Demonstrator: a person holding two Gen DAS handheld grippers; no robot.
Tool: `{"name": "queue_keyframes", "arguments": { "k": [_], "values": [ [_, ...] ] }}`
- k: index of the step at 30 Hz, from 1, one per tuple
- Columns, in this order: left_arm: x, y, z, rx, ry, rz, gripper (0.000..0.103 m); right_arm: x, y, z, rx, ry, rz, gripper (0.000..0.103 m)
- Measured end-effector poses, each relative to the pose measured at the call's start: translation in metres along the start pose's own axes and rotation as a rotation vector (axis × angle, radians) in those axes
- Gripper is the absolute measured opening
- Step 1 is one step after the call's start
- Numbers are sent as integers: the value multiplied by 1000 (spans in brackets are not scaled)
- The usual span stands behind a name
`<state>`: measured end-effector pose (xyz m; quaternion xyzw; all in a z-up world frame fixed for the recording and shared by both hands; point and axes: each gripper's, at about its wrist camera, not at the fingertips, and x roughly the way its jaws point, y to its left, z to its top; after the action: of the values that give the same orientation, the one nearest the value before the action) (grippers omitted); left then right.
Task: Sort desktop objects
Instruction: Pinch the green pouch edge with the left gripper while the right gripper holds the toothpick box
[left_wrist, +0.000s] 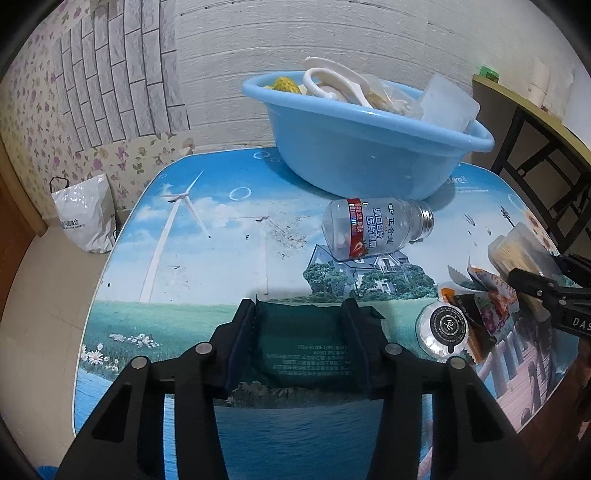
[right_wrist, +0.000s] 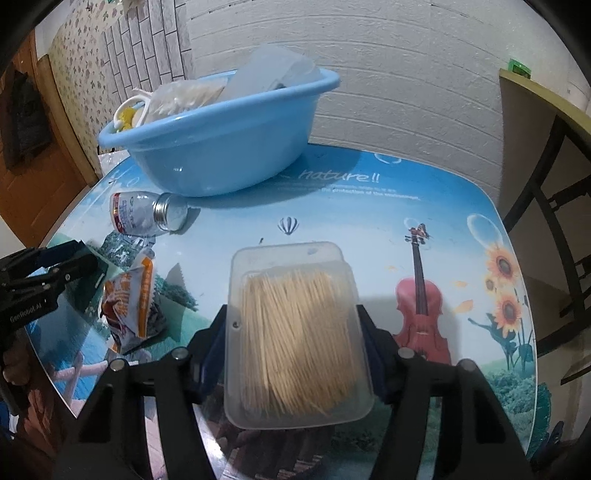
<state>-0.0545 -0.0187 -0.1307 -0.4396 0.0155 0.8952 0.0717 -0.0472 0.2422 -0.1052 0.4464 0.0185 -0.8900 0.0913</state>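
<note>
My left gripper (left_wrist: 301, 306) is shut on a flat dark green packet (left_wrist: 303, 347) that rests on the picture-printed tabletop (left_wrist: 207, 258); both fingers press its side edges. My right gripper (right_wrist: 291, 310) is shut on a clear plastic box of toothpicks (right_wrist: 295, 332), with a finger against each long side. A light blue basin (left_wrist: 369, 155) holding several white and yellow items stands at the far edge of the table. A clear capless bottle (left_wrist: 373, 229) with a red and white label lies on its side in front of the basin.
An orange snack packet (right_wrist: 129, 306) and a round white item with a black label (left_wrist: 443, 328) lie between the two grippers. A white bag (left_wrist: 85, 218) stands on the floor at the left. A second table (right_wrist: 546, 103) stands to the right.
</note>
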Motion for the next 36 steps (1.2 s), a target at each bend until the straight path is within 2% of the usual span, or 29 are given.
{"name": "queue_keyframes", "arguments": {
  "k": [5,9,13,14,16,17,18,19,24,27,31,32,33,34,36],
  "values": [
    [-1,1,1,-4,-2,1,45,-10,-2,3,7,-34,-4,62],
    [-5,4,3,-10,-13,8,31,-12,-3,4,11,-40,-4,62],
    [-2,9,3,-30,-2,-10,32,-10,-1,3,8,-31,3,62],
    [-1,10,3,-34,-2,-13,35,-11,0,3,8,-29,6,62],
    [0,10,3,-37,6,-17,52,-10,1,2,9,-25,10,62],
    [3,10,3,-38,19,-19,64,-9,1,2,8,-21,11,62],
    [5,9,2,-39,33,-23,70,-9,1,1,9,-20,11,62],
    [6,6,2,-29,28,-22,72,-9,1,1,9,-19,11,62],
    [13,-16,-1,53,31,-10,97,-9,1,1,12,-17,10,62],
    [15,-22,-1,64,17,-25,100,-9,1,0,13,-17,12,62],
    [15,-23,2,68,22,-26,100,-8,2,-1,10,-14,14,62],
    [15,-23,3,69,23,-31,95,-7,2,-1,12,-11,15,62],
    [14,-24,4,74,16,-33,81,-7,2,-2,12,-8,16,62],
    [12,-25,6,81,6,-40,74,-6,2,-2,12,-7,15,62],
    [11,-25,7,85,-1,-41,52,-7,2,-1,12,-9,15,62]
  ]
}}
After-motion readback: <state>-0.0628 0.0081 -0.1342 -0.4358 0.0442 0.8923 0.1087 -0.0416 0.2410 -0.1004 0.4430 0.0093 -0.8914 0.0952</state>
